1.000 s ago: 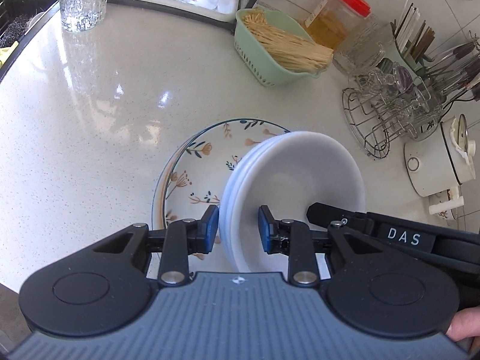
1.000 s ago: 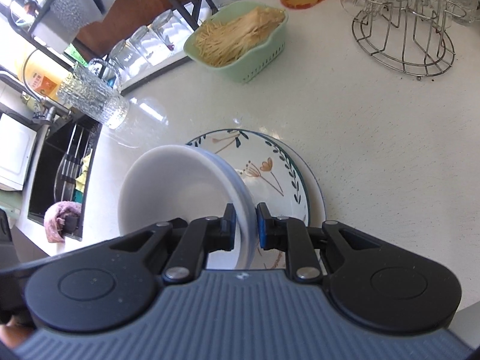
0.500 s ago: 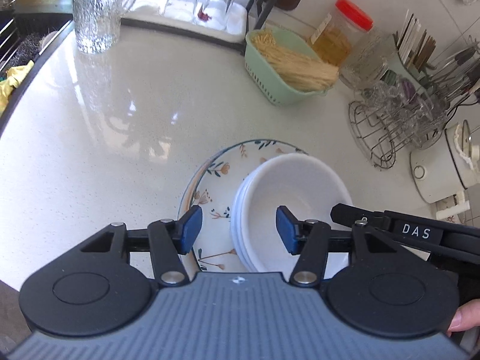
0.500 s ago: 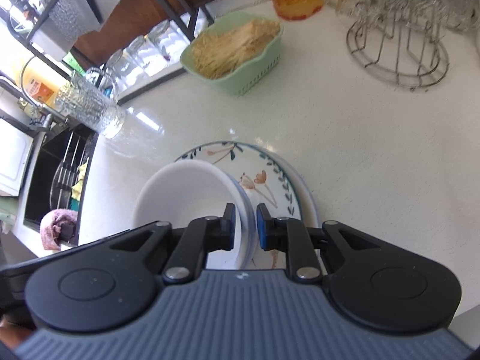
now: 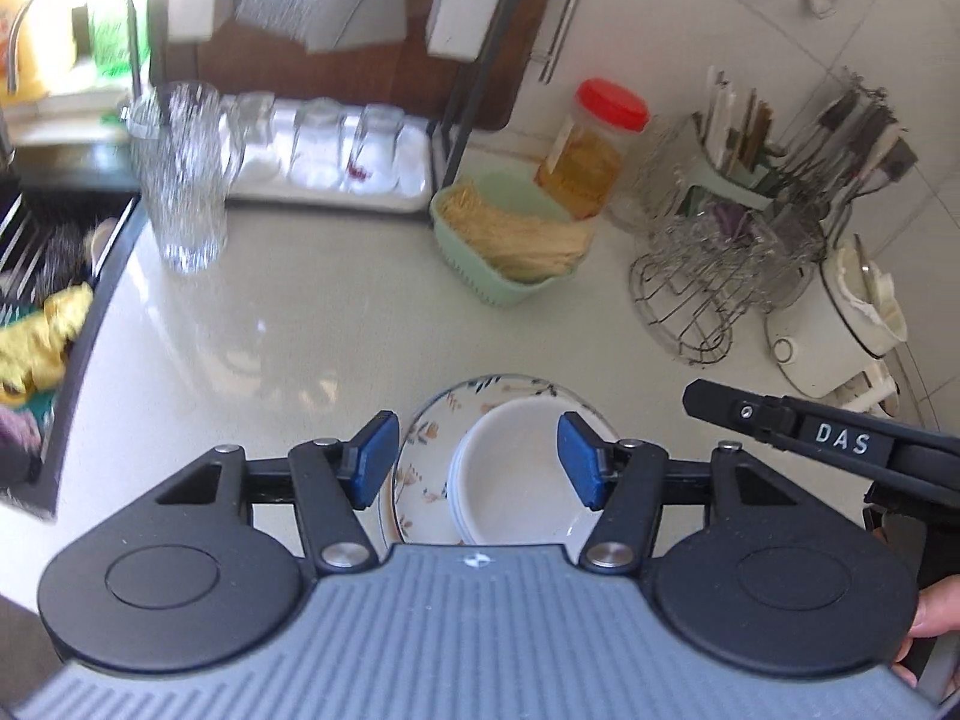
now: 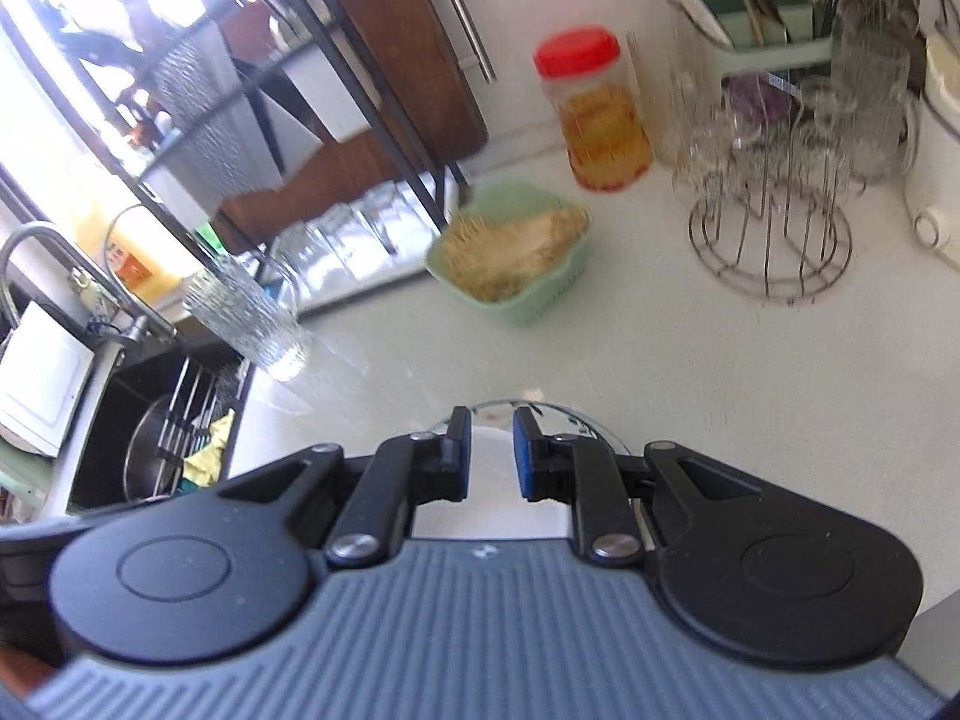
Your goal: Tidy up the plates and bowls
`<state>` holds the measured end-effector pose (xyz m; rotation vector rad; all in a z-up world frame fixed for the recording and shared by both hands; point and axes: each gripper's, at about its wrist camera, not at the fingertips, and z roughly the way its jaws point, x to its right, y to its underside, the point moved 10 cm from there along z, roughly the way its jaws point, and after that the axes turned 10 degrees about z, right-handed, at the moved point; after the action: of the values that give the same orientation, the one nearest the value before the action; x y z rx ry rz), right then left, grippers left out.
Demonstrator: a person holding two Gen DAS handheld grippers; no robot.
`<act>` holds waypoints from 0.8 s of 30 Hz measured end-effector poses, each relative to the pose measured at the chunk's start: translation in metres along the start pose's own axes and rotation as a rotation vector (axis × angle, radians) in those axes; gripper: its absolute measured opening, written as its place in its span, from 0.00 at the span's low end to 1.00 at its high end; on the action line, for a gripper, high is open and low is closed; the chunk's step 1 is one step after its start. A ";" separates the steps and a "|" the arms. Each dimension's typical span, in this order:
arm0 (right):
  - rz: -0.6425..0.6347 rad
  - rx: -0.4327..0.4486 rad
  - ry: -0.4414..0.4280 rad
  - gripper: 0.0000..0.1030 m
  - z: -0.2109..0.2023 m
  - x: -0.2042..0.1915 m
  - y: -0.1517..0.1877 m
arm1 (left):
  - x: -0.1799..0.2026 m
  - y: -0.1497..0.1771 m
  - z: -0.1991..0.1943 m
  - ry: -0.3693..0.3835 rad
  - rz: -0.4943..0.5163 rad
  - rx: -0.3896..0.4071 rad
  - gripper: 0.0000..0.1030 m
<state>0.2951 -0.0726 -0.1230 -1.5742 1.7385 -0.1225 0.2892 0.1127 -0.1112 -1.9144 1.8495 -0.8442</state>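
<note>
Bowls, white and nested in a stack, sit inside a flower-patterned plate on the pale counter. In the left wrist view the stack lies toward three o'clock on the plate, leaving the painted rim bare at nine o'clock.

The left gripper hangs above the stack with nothing between its blue pads; its jaws have just been opening and now stand wide apart, one on each side of the bowls as seen from above, clear of them. At three o'clock in that view a black finger of the right gripper reaches in, and part of a hand shows at the edge.

In the right wrist view the right gripper has its pads close together with only a narrow slot left, and nothing is pinched in it; the white of the bowls and the plate's rim show below and beyond it.

Toward twelve o'clock from the plate stands a green basket of pale sticks, with a red-lidded jar just behind it. A wire rack stands at two o'clock, a tall textured glass at ten o'clock near the sink.
</note>
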 end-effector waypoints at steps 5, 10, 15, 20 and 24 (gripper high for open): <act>-0.007 0.081 -0.011 0.19 -0.033 -0.016 0.000 | 0.007 -0.023 -0.038 0.013 0.089 0.079 0.62; -0.001 0.172 -0.052 0.18 -0.070 -0.030 0.001 | 0.018 -0.031 -0.071 0.039 0.155 0.128 0.62; -0.050 0.270 -0.068 0.18 -0.111 -0.040 -0.002 | 0.034 -0.032 -0.100 0.048 0.204 0.196 0.62; -0.093 0.334 -0.060 0.18 -0.145 -0.037 -0.001 | 0.054 -0.021 -0.128 0.024 0.226 0.252 0.63; -0.113 0.360 -0.057 0.18 -0.166 -0.027 0.009 | 0.069 0.000 -0.144 -0.002 0.246 0.264 0.63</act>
<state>0.1889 -0.1152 0.0003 -1.3931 1.4858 -0.4183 0.1969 0.0668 0.0106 -1.4944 1.8217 -0.9482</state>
